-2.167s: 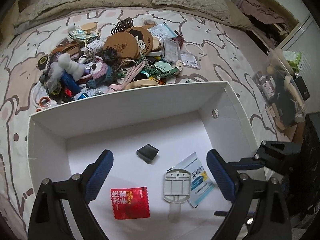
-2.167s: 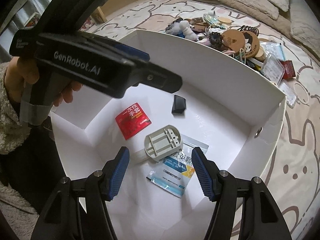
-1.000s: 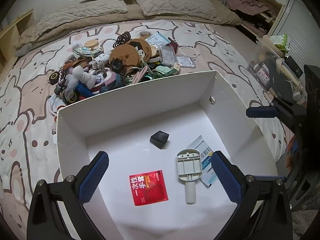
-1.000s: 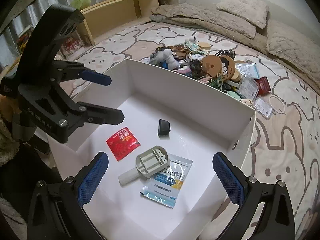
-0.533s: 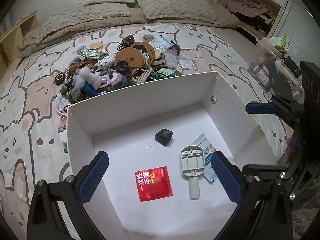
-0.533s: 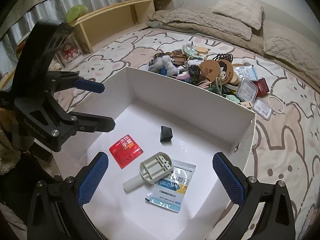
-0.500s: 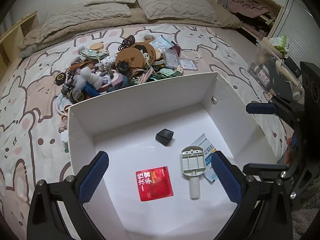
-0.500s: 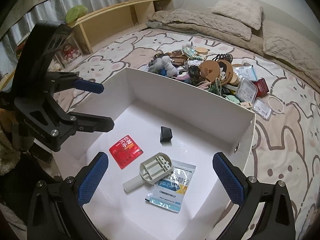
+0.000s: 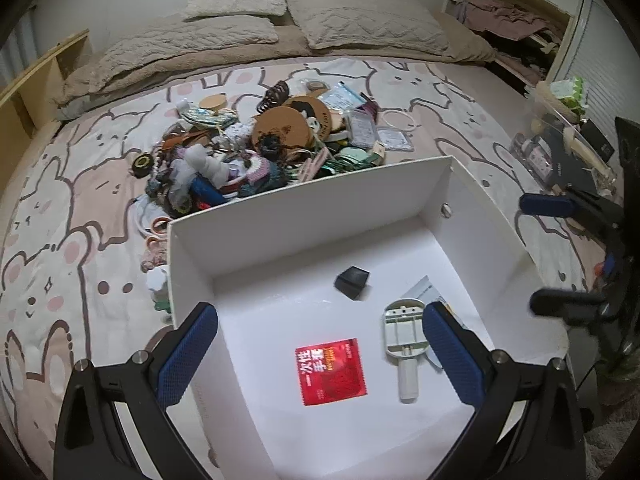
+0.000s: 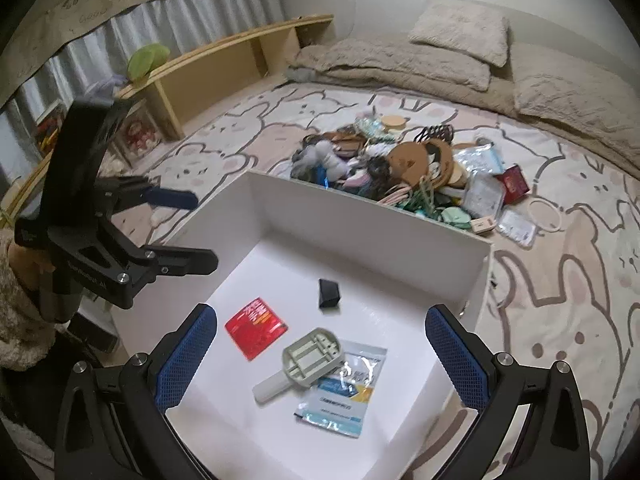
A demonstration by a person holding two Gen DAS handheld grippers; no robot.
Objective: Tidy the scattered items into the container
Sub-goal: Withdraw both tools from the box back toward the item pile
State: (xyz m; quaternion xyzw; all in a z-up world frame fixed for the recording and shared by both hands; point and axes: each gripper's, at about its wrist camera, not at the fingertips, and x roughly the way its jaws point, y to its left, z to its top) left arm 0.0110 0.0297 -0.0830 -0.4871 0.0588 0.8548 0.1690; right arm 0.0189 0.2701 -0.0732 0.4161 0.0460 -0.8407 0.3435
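A white open box (image 9: 312, 200) (image 10: 360, 216) stands on the bed. In it lie a red packet (image 9: 331, 370) (image 10: 256, 327), a small black piece (image 9: 352, 277) (image 10: 329, 293), a grey plastic tool with a handle (image 9: 405, 338) (image 10: 308, 358) and a blue-white sachet (image 10: 348, 388). A heap of scattered small items (image 9: 260, 152) (image 10: 400, 176) lies beyond the box's far wall. My left gripper (image 9: 320, 356) is open and empty above the box's near left part. My right gripper (image 10: 320, 356) is open and empty above the box's near side.
Pillows and a beige blanket (image 9: 312, 28) lie at the head of the bed. A wooden shelf (image 10: 224, 60) runs along the left. A clear bin with bottles (image 9: 560, 152) stands to the right of the bed. The bear-print sheet (image 10: 560, 280) surrounds the box.
Both grippers have pulled back and up from the box since 2.2 s ago. The right gripper has opened wider. The left view has drifted left.
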